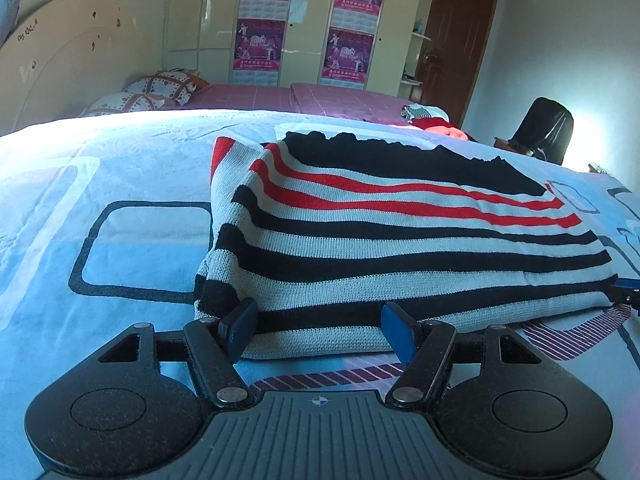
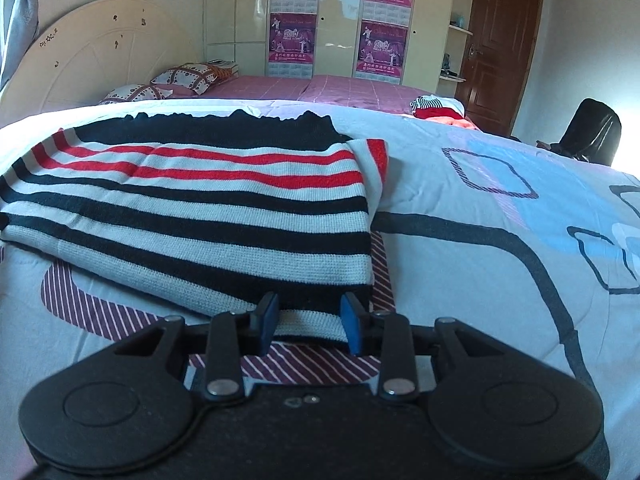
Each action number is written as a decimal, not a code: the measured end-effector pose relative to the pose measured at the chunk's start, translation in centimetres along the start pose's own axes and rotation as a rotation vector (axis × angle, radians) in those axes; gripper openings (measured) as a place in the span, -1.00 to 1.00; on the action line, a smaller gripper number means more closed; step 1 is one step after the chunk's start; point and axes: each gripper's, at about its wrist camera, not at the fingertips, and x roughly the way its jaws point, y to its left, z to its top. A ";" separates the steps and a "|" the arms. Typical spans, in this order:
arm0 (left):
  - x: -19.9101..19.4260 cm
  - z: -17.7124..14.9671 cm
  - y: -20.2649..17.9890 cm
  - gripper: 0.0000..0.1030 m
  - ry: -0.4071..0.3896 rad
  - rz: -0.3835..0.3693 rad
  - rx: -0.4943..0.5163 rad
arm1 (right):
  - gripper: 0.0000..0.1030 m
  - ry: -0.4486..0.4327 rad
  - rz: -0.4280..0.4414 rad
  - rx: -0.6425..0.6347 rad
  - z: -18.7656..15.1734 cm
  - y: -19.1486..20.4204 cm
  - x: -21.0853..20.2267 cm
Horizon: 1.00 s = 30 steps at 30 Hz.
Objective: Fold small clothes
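Sweater (image 1: 360,240), knitted in black, white and red stripes: lay folded flat on a pale blue quilt (image 1: 100,168) printed with dark rounded outlines. Filled the middle of the left wrist view, broad black band at the far edge toward 12 o'clock, red stripes next, black and white stripes down to the near hem at 6 o'clock. Showed a folded-in part with a red band sticking out at 10 o'clock.

Left gripper (image 1: 320,328): stood at 6 o'clock with jaws wide, near hem of the sweater between the blue pads (image 1: 240,326). Seemed not to press the knit. Met the sweater's left corner just past the left pad.

Right gripper (image 2: 310,316): sat at 6 o'clock in its own view, jaws narrow, a strip of white hem between the blue pads (image 2: 267,316). Could not tell whether pinched or only touched. Reached the sweater's right corner, the knit running off toward 9 o'clock. Appeared also as a blue tip at 3 o'clock in the left view.

Farther off, toward 12 o'clock: pink bedsheet (image 1: 320,98), patterned pillows (image 1: 164,86) at 11 o'clock, cream headboard (image 1: 60,48) at 10 o'clock, wardrobe (image 1: 200,8) hung with purple posters (image 1: 264,12), brown door (image 1: 452,40) at 1 o'clock. Small heap of clothes (image 1: 432,118) and black chair (image 1: 548,128) at 2 o'clock.
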 end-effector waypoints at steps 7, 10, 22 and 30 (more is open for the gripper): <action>0.4 0.2 -0.9 0.34 0.018 0.039 0.043 | -0.35 -0.003 -0.022 -0.026 -0.1 0.6 0.0; -1.5 0.8 -1.6 0.34 0.035 0.059 0.025 | -0.33 0.018 -0.022 0.000 1.1 0.6 -1.4; -3.0 -5.3 4.8 0.50 -0.011 -0.234 -0.738 | -0.91 -0.122 0.172 0.107 2.5 2.8 -6.6; 0.3 -5.7 5.9 0.32 -0.120 -0.271 -0.861 | -0.90 -0.102 0.218 0.069 5.4 5.9 -3.1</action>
